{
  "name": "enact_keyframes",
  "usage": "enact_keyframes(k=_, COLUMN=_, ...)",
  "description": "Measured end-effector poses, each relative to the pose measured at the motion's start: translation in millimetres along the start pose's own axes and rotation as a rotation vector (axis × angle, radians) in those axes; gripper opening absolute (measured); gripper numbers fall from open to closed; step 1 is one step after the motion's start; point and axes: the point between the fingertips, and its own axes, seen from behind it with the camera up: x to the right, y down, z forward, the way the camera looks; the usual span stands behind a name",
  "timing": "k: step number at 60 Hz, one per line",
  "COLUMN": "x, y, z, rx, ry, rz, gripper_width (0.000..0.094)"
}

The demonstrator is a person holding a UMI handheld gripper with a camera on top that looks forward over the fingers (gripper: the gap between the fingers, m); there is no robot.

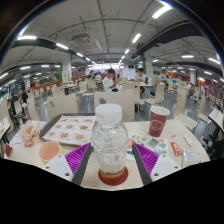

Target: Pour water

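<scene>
Item: clear water bottle [110, 140], white-capped, upright on the white table [60, 165], standing between the gripper [112, 158]'s purple pads [77, 156] with fingers spread wide about it; red paper cup [159, 120] beyond, to the right.

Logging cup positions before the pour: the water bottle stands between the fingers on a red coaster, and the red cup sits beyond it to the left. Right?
Not quite. The gripper view shows the red cup beyond the water bottle to the right, not left. The bottle does stand between the fingers on the red coaster.
</scene>
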Motion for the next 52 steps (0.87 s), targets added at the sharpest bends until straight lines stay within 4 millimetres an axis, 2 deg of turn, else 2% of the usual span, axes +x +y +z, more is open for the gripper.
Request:
enact_keyframes(k=2, x=3, y=-3, z=-6, rx=-0.007, ry=0.009, rz=-0.002, gripper_width=0.0820)
enact_keyframes(k=5, x=1, y=-9, z=-24, rx=-0.021, ry=0.016, rz=-0.001, gripper_width=0.0857)
enact_keyframes(k=9, x=-3, y=-15, z=-51, rx=-0.054, ry=0.020, rz=0.007, gripper_width=0.0844)
enact_keyframes(k=10, x=-1, y=-14, z=-50, rx=-0.061, ry=0.019, rz=0.009, gripper_width=0.0845)
enact_keyframes(k=16, x=-12, y=-23, z=-105, rx=-0.105, ry=0.022, rz=0.027, gripper_width=0.0847)
enact_keyframes(k=26, x=-20, y=-23, z=-175, rx=-0.167, ry=0.048, rz=0.042, gripper_width=0.0845)
enact_keyframes(k=31, x=-22, y=-24, z=-202, rx=-0.178, ry=0.063, rz=0.046, gripper_width=0.0845)
enact_keyframes(k=40, x=-18, y=-22, z=-232, rx=-0.192, ry=0.092, rz=0.030, gripper_width=0.0843)
enact_keyframes(k=52, x=-14, y=-19, z=-245, rx=-0.195, ry=0.095, rz=0.017, gripper_width=0.0842)
